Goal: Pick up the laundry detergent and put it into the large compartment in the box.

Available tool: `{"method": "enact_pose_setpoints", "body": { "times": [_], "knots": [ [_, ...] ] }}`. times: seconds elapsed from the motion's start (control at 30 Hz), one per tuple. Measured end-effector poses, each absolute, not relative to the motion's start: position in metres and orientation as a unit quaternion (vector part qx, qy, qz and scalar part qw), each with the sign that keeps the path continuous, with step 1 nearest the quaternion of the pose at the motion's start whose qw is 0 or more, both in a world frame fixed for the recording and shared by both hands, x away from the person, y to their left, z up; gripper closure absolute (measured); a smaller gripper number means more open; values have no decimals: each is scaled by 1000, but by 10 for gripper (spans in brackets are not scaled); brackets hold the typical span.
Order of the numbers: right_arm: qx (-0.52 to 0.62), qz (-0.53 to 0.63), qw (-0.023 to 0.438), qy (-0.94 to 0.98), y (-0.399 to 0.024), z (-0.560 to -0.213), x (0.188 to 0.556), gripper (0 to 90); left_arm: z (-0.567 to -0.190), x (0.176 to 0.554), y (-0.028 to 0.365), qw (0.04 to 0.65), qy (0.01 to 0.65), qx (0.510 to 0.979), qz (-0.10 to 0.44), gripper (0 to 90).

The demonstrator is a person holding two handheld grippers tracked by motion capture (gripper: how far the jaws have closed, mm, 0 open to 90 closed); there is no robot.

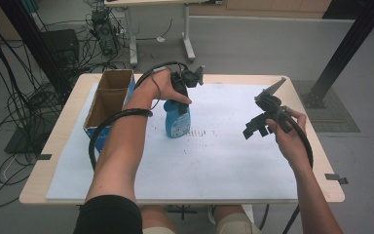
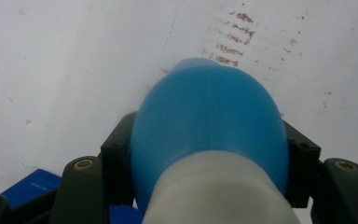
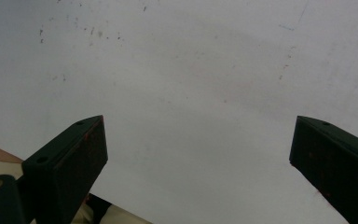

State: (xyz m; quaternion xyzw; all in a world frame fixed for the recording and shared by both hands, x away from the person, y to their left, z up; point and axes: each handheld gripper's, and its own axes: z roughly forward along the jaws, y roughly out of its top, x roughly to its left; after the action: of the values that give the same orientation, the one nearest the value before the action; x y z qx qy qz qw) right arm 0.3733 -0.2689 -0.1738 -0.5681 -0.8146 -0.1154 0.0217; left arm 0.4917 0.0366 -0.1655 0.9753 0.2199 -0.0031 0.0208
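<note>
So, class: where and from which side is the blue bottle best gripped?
At its narrow neck, from above. The blue bottle stands upright and narrows to a white top, which the left gripper clamps already; the body looks too wide.

Inventory as recorded: one blue bottle (image 1: 177, 118) stood on the worktop (image 1: 224, 161); one open cardboard box (image 1: 108, 97) sat at its left edge; one white sheet covered the surface; two grippers, left (image 1: 182, 100) and right (image 1: 258, 127), were counted.

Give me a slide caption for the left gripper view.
Left gripper clamped around the blue plastic bottle above the stained white table mat.
</note>
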Motion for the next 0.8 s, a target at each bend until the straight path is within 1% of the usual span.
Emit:
{"method": "enact_pose_setpoints", "body": {
  "times": [0.8],
  "knots": [
    [-567, -112, 22, -816, -266, -173, 374, 42, -166, 491, 37, 23, 218, 976, -1, 375]
  ]
}}
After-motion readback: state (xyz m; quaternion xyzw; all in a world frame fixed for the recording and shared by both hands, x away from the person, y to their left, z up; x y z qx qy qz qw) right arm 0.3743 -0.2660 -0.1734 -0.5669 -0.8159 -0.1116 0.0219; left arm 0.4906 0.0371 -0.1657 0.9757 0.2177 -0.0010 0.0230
